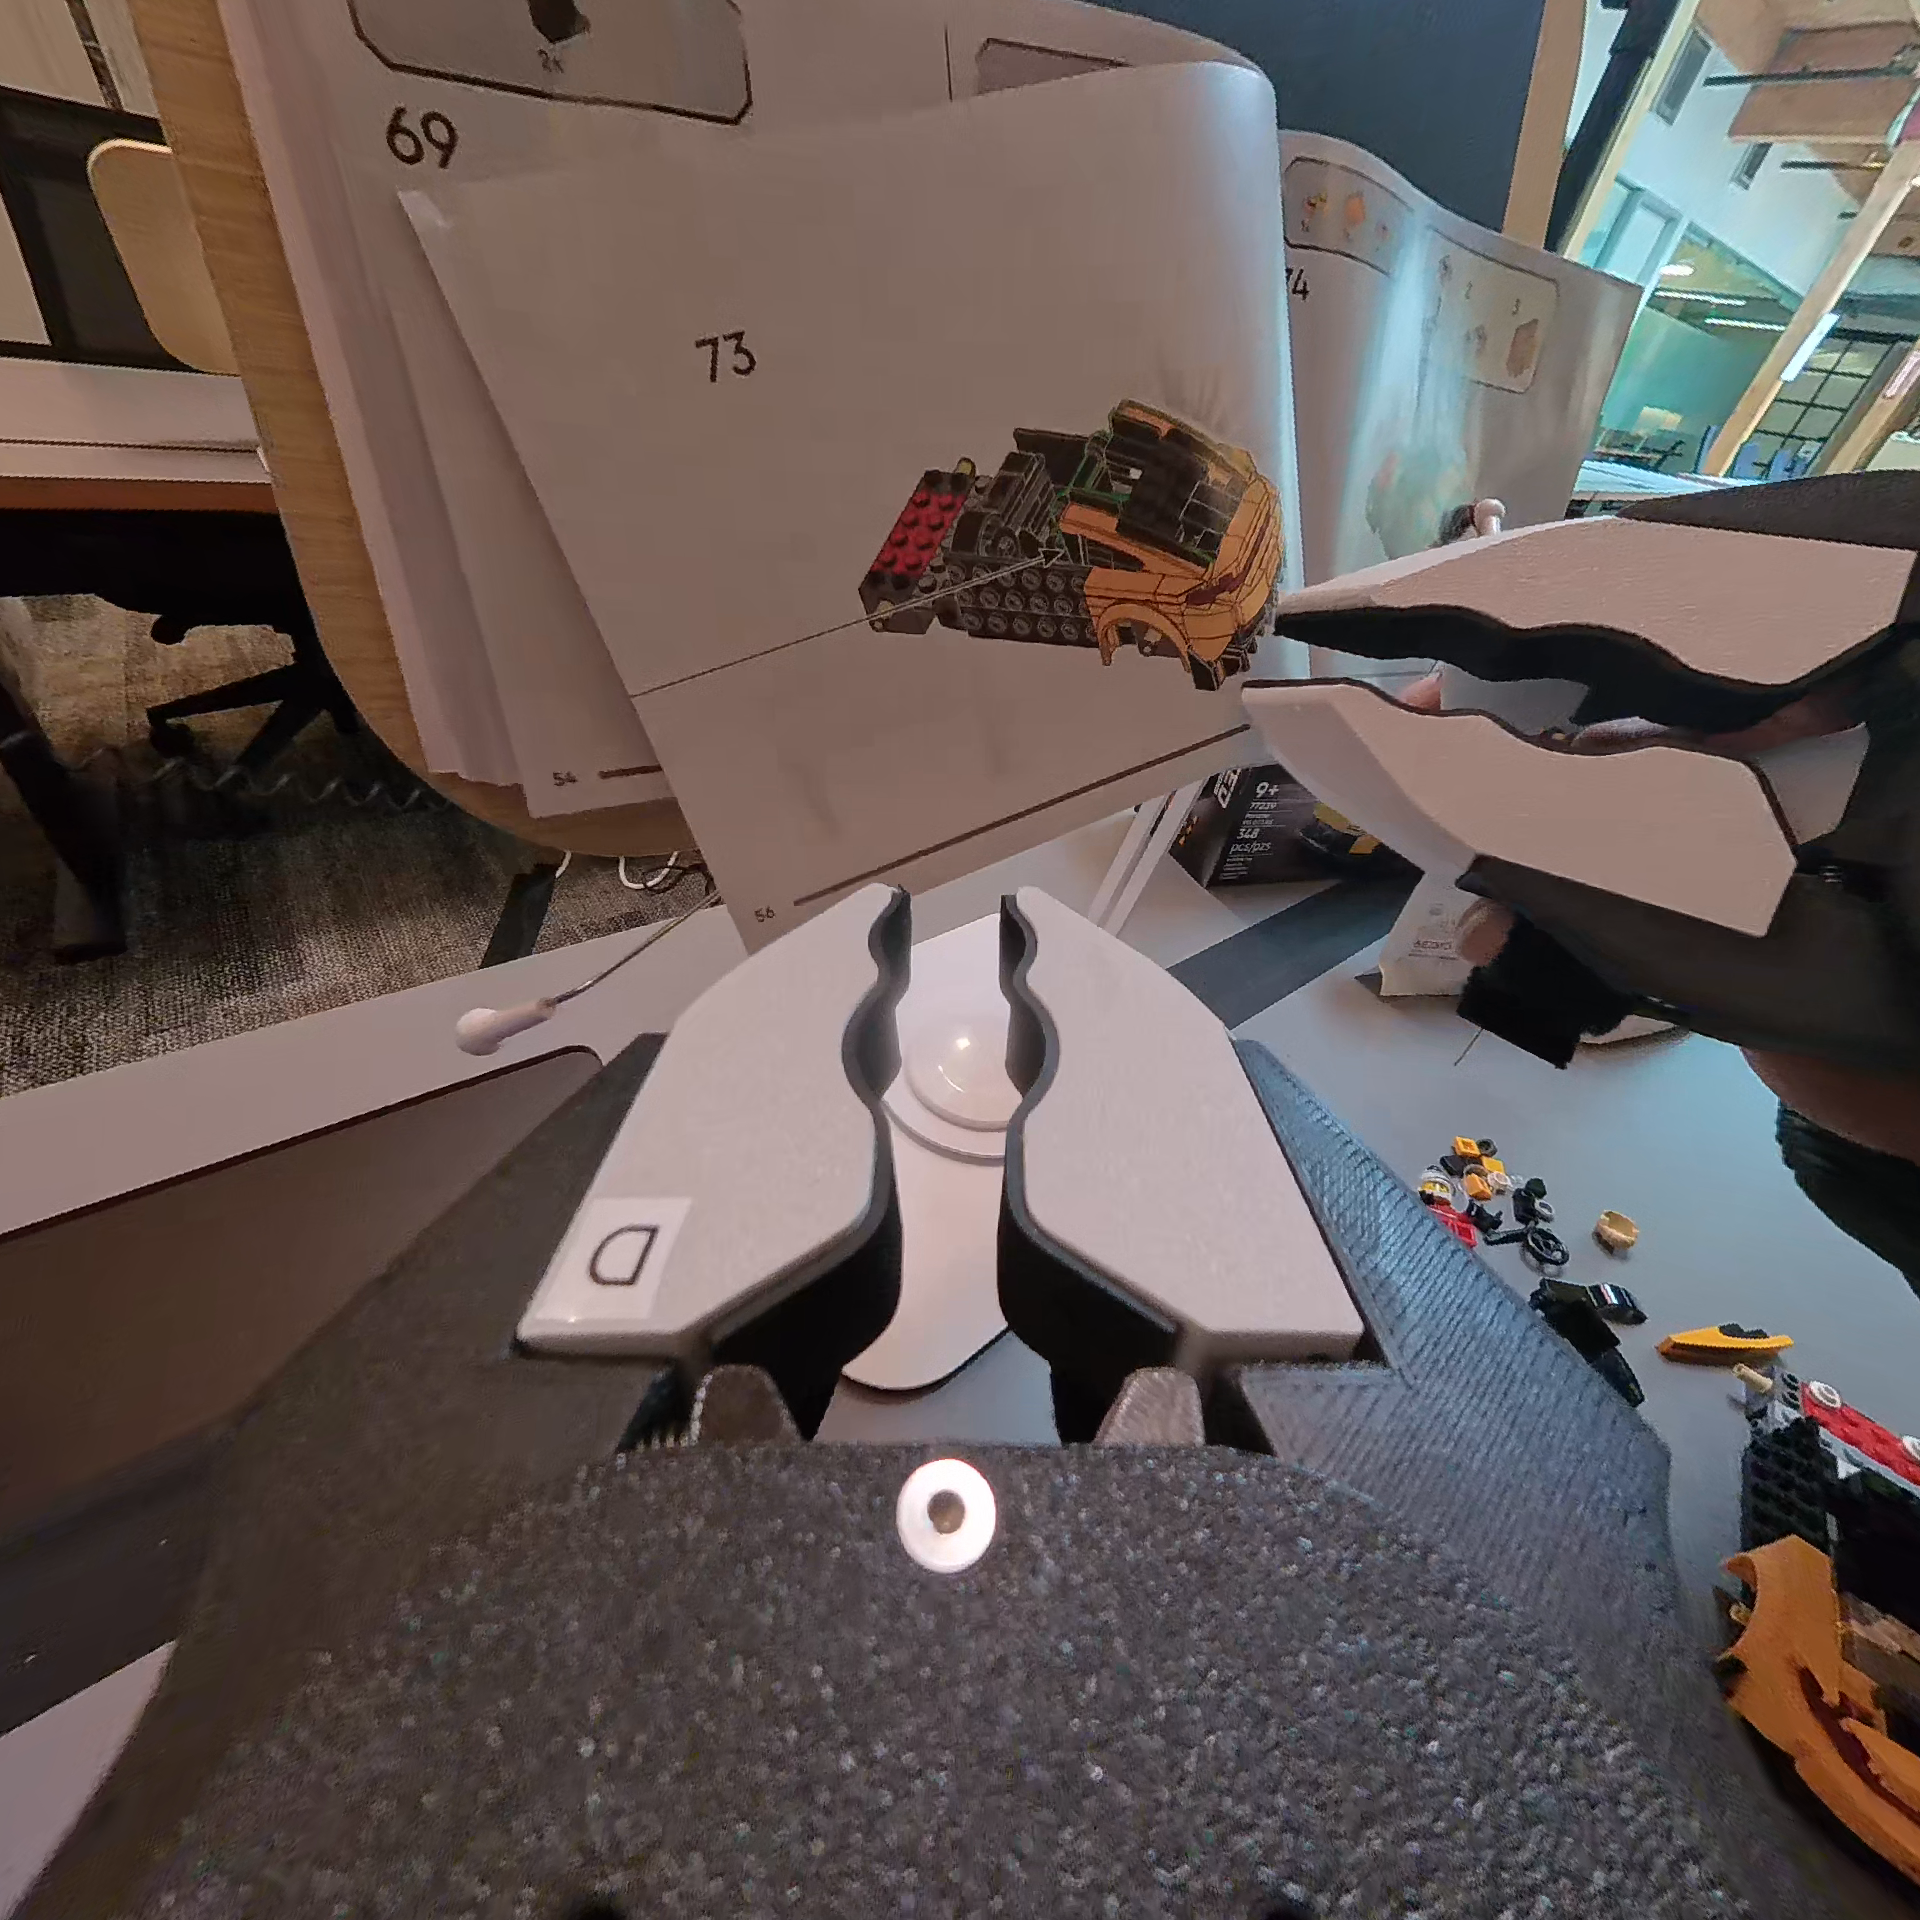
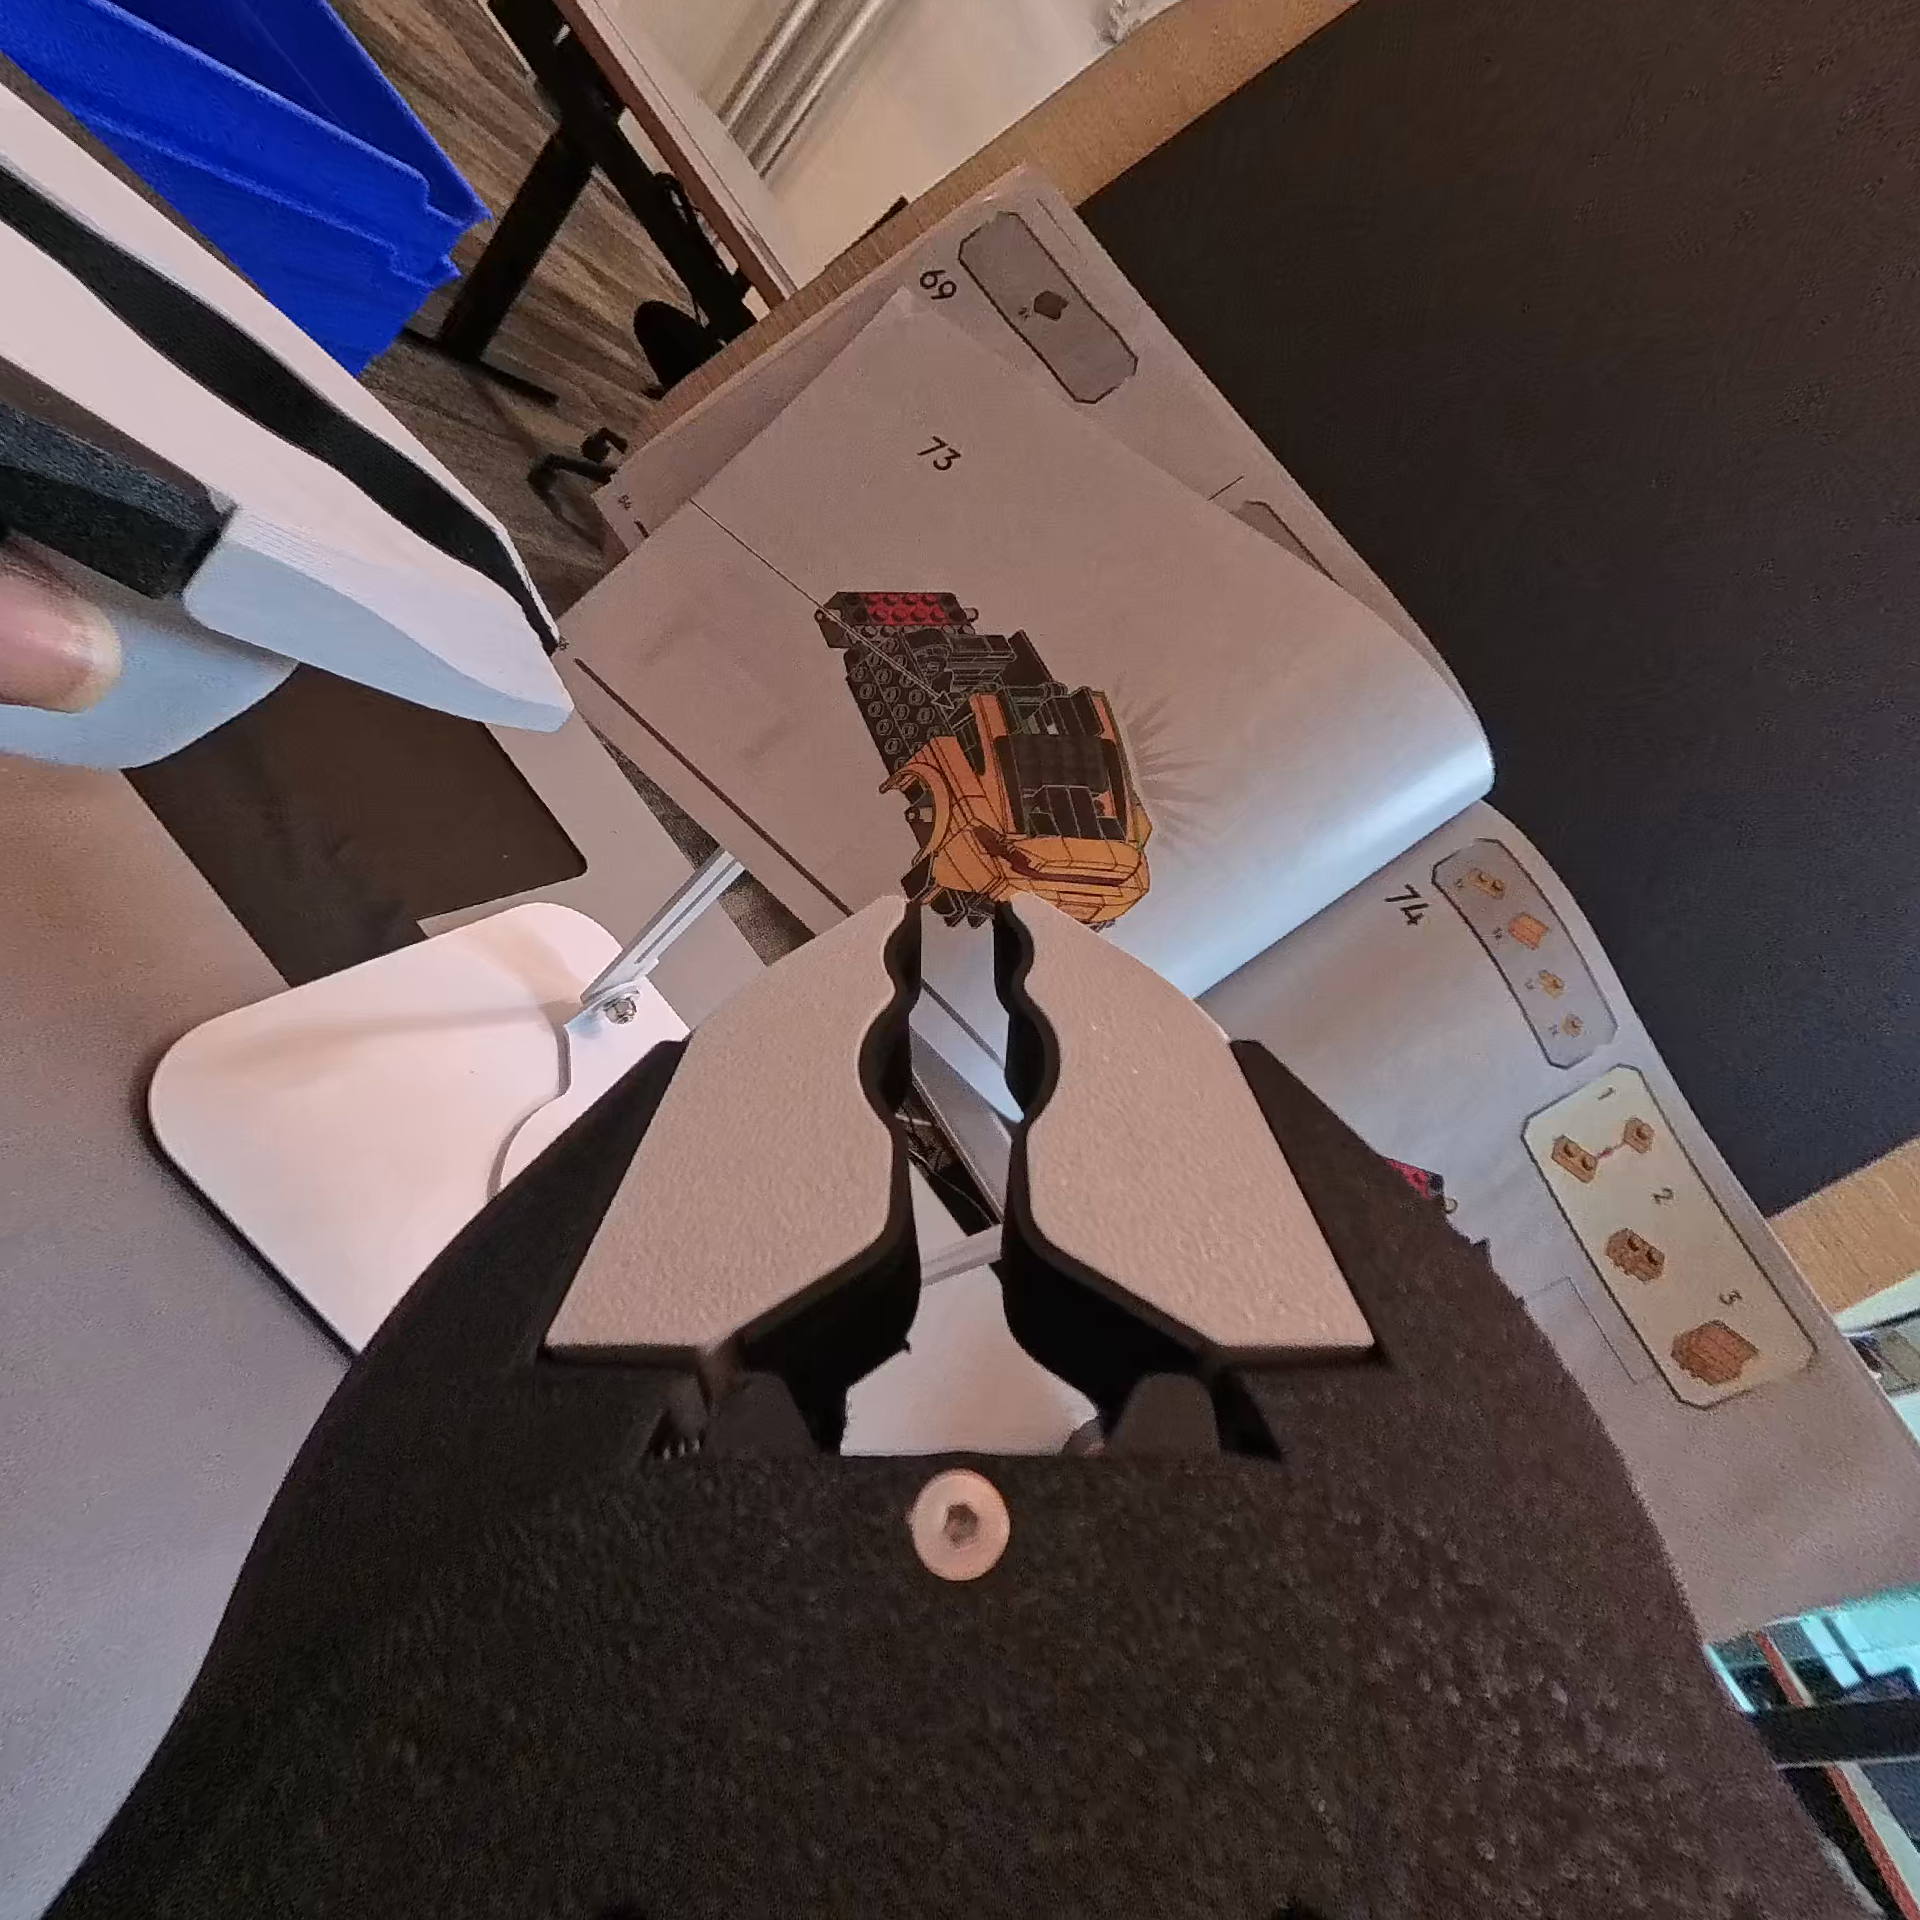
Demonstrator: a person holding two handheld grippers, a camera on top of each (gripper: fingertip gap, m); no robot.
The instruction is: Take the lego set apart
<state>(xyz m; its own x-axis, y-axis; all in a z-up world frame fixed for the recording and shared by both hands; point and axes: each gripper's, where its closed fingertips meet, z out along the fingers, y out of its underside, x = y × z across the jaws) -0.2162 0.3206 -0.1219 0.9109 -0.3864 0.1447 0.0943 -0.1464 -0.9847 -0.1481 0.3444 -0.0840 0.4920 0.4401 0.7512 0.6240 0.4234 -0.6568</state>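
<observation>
The partly dismantled lego car (image 1: 1808, 1538), black, red and orange, lies on the grey table at the lower right of the left wrist view. Loose small pieces (image 1: 1496, 1195), a black piece (image 1: 1590, 1309) and an orange curved piece (image 1: 1725, 1340) lie beyond it. My left gripper (image 1: 956, 904) is open and empty, over the white stand base (image 1: 935, 1340). My right gripper (image 2: 956, 920) is narrowly open, its tips at the edge of a curled page of the instruction booklet (image 2: 1039, 582). In the left wrist view it (image 1: 1262, 655) reaches in from the right to that page (image 1: 831, 499).
The booklet stands upright on a white stand (image 2: 353, 1101) at the back of the table. The lego box (image 1: 1257, 831) and a paper bag (image 1: 1434, 935) lie behind it. The left gripper (image 2: 499, 665) shows at the upper left of the right wrist view. A blue bin (image 2: 260, 156) is beyond. Left tips to right tips: about 9 centimetres.
</observation>
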